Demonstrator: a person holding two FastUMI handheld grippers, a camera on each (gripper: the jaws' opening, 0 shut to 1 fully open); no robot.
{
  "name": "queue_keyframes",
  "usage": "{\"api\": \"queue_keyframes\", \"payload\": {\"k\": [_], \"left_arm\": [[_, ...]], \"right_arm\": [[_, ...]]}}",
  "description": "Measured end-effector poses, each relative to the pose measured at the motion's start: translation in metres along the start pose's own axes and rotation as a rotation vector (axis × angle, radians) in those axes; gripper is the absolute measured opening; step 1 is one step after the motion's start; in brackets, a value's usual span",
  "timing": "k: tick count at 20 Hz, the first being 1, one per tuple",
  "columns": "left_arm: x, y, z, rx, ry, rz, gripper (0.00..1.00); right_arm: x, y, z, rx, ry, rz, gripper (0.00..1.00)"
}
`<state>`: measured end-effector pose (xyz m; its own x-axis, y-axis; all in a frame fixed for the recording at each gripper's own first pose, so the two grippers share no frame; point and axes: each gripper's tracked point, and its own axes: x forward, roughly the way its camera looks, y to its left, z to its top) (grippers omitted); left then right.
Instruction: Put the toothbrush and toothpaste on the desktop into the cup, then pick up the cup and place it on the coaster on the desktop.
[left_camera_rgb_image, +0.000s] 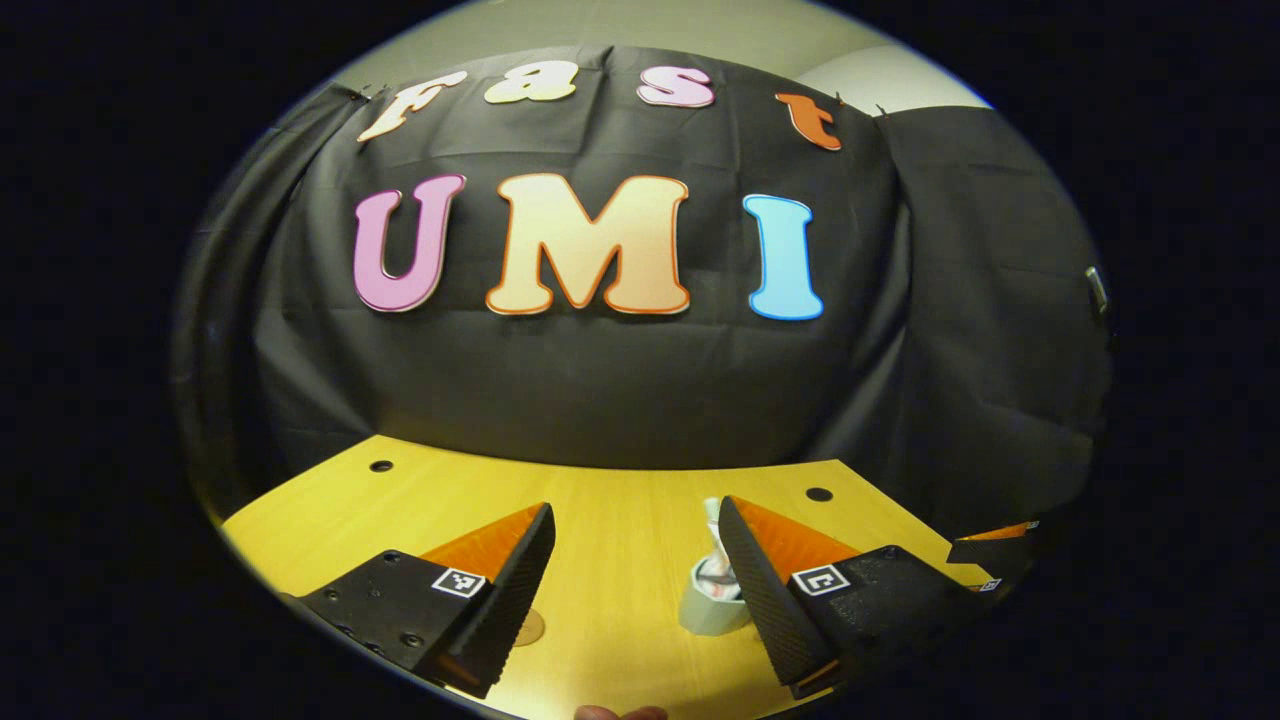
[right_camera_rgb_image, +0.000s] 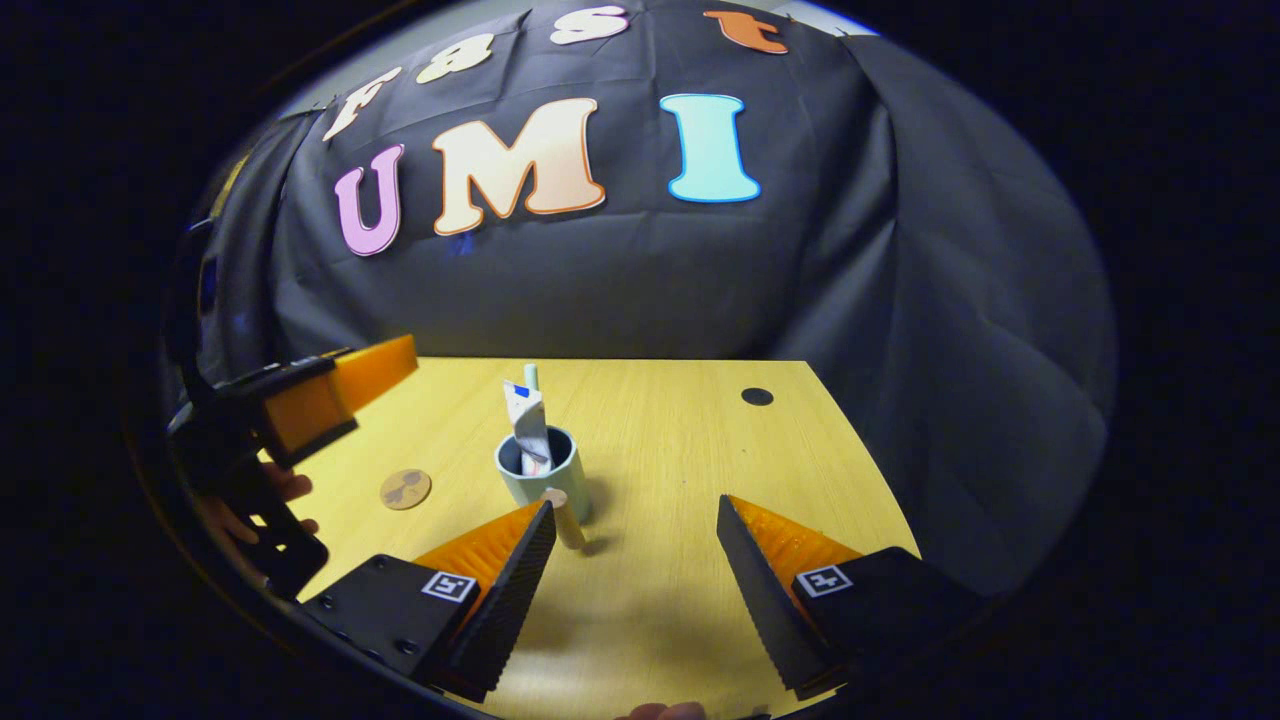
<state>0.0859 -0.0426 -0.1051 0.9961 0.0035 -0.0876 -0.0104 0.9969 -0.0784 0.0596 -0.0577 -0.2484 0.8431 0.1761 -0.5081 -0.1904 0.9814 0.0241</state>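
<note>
My right gripper (right_camera_rgb_image: 632, 560) spread wide, holding nothing, above the desktop (right_camera_rgb_image: 680, 450), my left gripper (left_camera_rgb_image: 635, 570) equally wide and empty, cup (right_camera_rgb_image: 540, 468) upright mid-desk, toothpaste (right_camera_rgb_image: 527, 420) and toothbrush (right_camera_rgb_image: 532, 376) standing upright inside, coaster (right_camera_rgb_image: 405, 489) left of cup, apart.

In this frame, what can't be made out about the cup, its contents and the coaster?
- Cup, left gripper view: its right side is hidden behind that gripper's finger.
- Coaster, same view: mostly covered by the other finger.
- Toothbrush, right gripper view: only a tip shows behind the toothpaste; too small to tell more.
</note>
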Motion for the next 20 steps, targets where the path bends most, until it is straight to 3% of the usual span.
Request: {"api": "queue_keyframes", "payload": {"k": [7, 12, 20], "left_arm": [[-0.035, 0.05, 0.035, 0.02, -0.023, 0.072, 0.94], [-0.054, 0.077, 0.044, 0.0, -0.011, 0.103, 0.94], [-0.06, 0.109, 0.05, -0.021, -0.008, 0.143, 0.95]], "right_arm": [[0.025, 0.037, 0.018, -0.067, 0.056, 0.07, 1.0], [0.048, 0.061, 0.0, -0.089, 0.237, 0.127, 1.0], [0.082, 0.081, -0.036, -0.19, 0.491, 0.156, 1.0]]}}
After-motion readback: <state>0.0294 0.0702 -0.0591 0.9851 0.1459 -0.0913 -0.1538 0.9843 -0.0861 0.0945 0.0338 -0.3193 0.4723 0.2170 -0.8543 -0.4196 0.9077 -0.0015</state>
